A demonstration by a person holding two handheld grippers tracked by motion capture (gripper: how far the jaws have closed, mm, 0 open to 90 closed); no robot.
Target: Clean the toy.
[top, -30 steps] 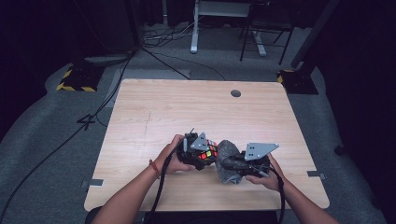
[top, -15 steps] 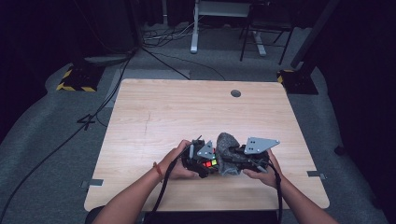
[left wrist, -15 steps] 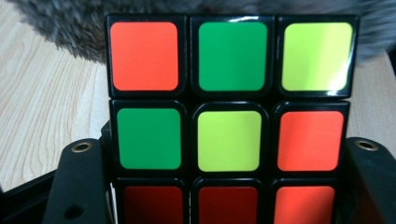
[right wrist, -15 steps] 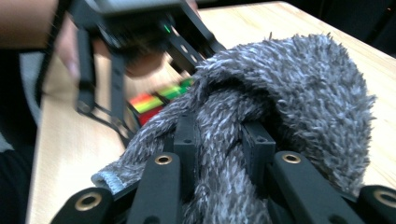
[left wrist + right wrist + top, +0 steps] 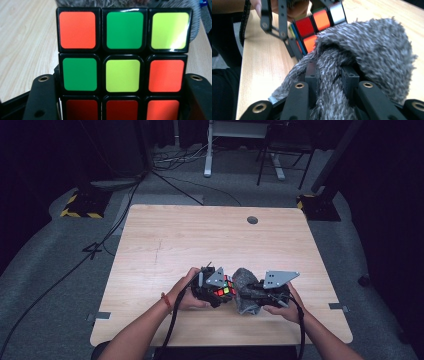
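While our left gripper clamps the puzzle cube between its jaws, our right gripper pinches a fold of grey fuzzy cloth; cube and cloth touch near the table's near edge, cube on the left.

Table brightly lit amid dark surroundings; cube stickers glare; cloth softly blurred.

Desk: light wood top, with a round grey cable port near the far edge, right of centre. Grey carpet floor around it: black cables off the left edge; yellow-black striped base beyond the far left corner; white desk legs beyond the far edge.
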